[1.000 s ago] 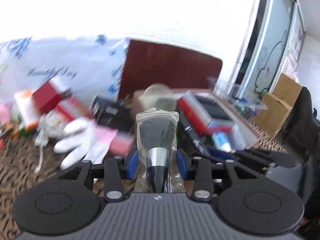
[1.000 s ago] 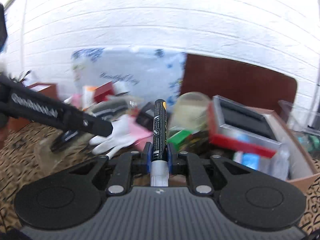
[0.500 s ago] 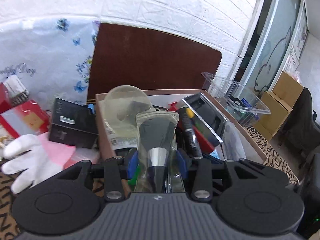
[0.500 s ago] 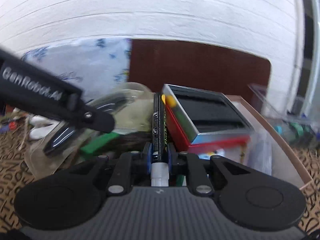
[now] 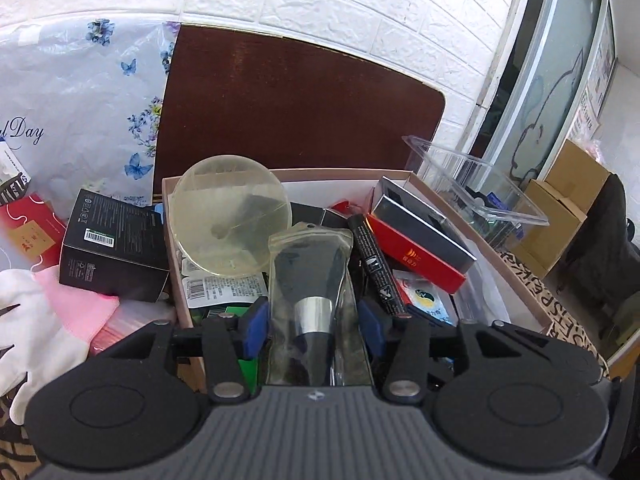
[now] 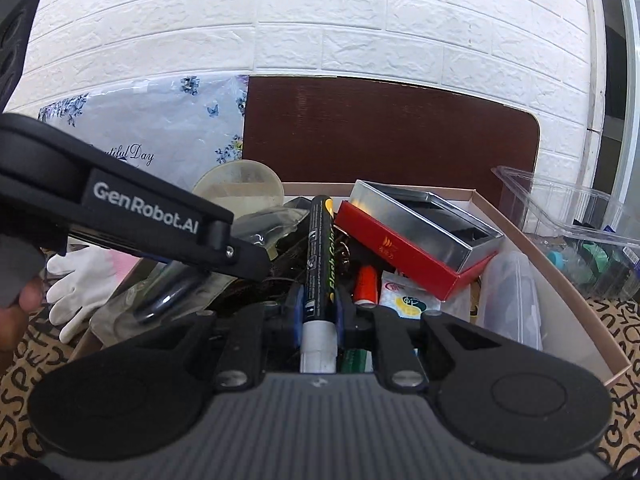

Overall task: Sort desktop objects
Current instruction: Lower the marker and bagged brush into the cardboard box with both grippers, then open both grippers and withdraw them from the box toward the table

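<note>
Crinkly clear brush pouch, cylindrical black marker, cardboard box

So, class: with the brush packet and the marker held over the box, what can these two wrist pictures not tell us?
- Brush packet, left wrist view: its lower end is hidden behind the gripper body.
- Marker, right wrist view: its near end is cut off by the gripper body.
- Cardboard box: its floor is buried under clutter.
- Clear bin, right wrist view: cut off by the frame edge, contents blurred.
- Left gripper, right wrist view: it hides what lies behind it.
</note>
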The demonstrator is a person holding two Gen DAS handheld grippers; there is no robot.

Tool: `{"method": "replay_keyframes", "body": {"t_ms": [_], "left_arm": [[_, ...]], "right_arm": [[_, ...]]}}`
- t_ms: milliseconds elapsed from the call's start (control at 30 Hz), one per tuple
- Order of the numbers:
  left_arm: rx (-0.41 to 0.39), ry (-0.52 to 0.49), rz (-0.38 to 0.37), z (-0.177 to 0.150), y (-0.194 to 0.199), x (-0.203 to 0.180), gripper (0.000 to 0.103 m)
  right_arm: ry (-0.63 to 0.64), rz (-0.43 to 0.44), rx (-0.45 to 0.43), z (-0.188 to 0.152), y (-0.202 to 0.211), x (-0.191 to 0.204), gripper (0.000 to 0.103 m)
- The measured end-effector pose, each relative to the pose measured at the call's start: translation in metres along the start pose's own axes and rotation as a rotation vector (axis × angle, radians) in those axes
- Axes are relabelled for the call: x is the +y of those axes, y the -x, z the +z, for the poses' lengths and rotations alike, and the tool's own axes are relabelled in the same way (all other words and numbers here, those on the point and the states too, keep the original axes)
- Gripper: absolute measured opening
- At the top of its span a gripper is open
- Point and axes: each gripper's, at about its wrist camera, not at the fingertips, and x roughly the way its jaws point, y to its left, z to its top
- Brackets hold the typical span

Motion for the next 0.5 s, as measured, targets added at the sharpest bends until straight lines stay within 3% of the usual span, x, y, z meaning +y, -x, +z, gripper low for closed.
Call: {"method": "replay_keyframes", "body": {"t_ms": [67,100,133,167,300,400,433,500], "left_arm": [[-0.006,0.006,-0.014,-0.001,0.004,-0.002,0.077],[-0.013,0.007,-0.006,-0.002,0.008,-0.004,0.082],[-0.024,0.002,0.002,-0.003,0.012,-0.006,0.088],[-0.034,-0.005,0.004,-0.004,0.016,-0.007,0.091],[-0.040,0.000,-0.006,-0.007,0.032,-0.009,0.097],[-0.042,0.025,-0.022,-0.013,0.048,-0.006,0.097],[-0.042,0.032,-0.025,-0.016,0.054,-0.005,0.097],[-0.032,0.041,-0.026,-0.023,0.066,-0.002,0.098]], "right_arm": [[0.020,-0.002,0.000,0.001,0.001,0.004,0.016],[0.035,-0.007,-0.004,0.000,0.004,0.005,0.016],[0.048,-0.012,-0.010,0.000,0.008,0.006,0.025],[0.053,-0.012,-0.010,0.000,0.011,0.007,0.045],[0.070,-0.010,-0.019,0.000,0.027,0.012,0.055],[0.091,-0.025,-0.019,-0.003,0.039,0.021,0.077],[0.091,-0.039,-0.027,-0.004,0.045,0.024,0.088],[0.079,-0.044,-0.049,-0.007,0.059,0.029,0.091]]}}
